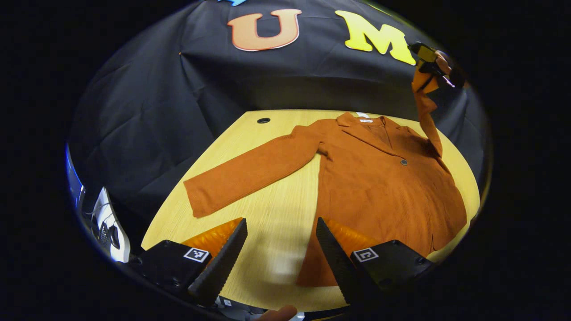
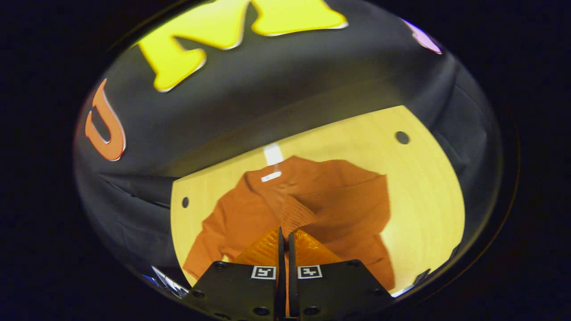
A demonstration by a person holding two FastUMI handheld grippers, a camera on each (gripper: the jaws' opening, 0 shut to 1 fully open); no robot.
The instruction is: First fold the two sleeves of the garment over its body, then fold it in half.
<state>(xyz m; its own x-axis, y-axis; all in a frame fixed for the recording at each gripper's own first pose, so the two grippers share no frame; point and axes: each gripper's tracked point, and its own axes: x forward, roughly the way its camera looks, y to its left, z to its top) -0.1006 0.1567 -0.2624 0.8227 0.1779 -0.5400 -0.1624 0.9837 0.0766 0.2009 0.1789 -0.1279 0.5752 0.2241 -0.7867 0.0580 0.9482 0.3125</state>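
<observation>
Garment (image 1: pixel 379 187): flat on bench (image 1: pixel 276 214), collar at far edge.
Right gripper (image 1: pixel 430 58): jaws clamped on lifted sleeve (image 1: pixel 426 113), raised over that shoulder.
Other sleeve (image 1: pixel 250 171): lies outstretched, long axis running diagonally, cuff toward left gripper (image 1: pixel 281 254), jaws apart, nearer it.

jacket (image 1: pixel 374 187): rust-orange, dark button | table (image 1: pixel 276 214): pale yellow wood grain

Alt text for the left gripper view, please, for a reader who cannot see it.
A rust-orange jacket lies face up on a wooden table, one sleeve spread flat to the side. The other sleeve is lifted high by the right tool, while the left tool hangs open above the table's near edge.
</observation>
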